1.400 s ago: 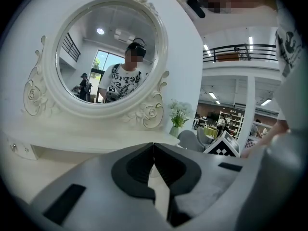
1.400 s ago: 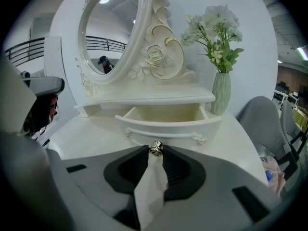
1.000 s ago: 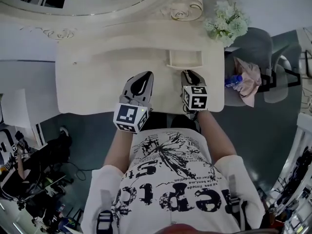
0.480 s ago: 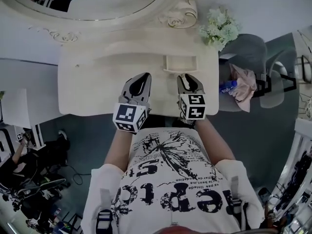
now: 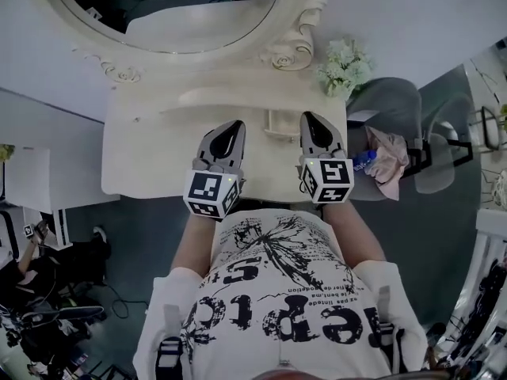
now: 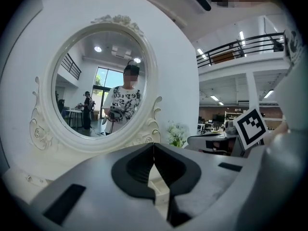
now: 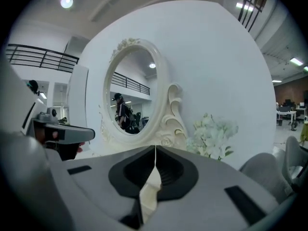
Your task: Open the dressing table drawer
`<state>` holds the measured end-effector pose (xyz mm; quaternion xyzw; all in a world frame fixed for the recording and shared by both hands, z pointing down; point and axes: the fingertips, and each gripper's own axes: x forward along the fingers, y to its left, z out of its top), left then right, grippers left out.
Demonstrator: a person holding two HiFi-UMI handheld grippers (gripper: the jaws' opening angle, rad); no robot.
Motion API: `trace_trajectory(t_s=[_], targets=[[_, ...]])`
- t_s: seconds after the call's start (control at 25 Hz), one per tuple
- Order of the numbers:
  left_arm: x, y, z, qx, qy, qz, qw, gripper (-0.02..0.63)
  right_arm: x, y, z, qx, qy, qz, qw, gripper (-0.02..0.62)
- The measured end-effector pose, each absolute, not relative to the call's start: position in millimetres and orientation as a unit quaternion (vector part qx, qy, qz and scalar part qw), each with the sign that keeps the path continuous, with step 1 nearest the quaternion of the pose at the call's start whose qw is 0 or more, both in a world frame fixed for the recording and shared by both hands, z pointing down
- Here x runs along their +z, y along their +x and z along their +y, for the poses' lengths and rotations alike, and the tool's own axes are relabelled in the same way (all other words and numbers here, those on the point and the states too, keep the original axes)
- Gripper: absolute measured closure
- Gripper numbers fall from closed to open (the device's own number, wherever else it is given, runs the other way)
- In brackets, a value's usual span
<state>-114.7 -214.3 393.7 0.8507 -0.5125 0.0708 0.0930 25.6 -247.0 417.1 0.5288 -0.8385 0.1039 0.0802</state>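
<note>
The grey left gripper and grey right gripper hover level over the cream dressing table. The left's jaws are together and empty, and the right's are closing on nothing. The small cream drawer juts out between them.

The cream dressing table spread beneath and ahead of the left claw, its top bare on the claw's left side. Just right of the claw's tip sat a small shallow tray. Ahead of the claw a low ledge ran along the back, and beyond it stood the carved oval mirror. White flowers stood well off to the claw's right, at the back corner.
</note>
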Motion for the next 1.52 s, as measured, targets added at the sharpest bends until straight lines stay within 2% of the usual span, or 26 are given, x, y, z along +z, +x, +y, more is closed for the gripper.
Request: trace_trajectory(t_s=[0.28,0.76,1.52], targets=[[366,-122,-214,0.058,0.844,-0.528,0.075,0.586,361,25,-234,0.014,0.504,-0.863,0.039,0.578],[352,-107,-208,0.050,0.847,-0.525,0.065,0.588,347,34,-229,0.019,0.503,-0.864,0.009,0.578],[347,-103,-202,0.051,0.842,-0.534,0.056,0.586,348,34,-221,-0.013,0.503,-0.864,0.020,0.578]])
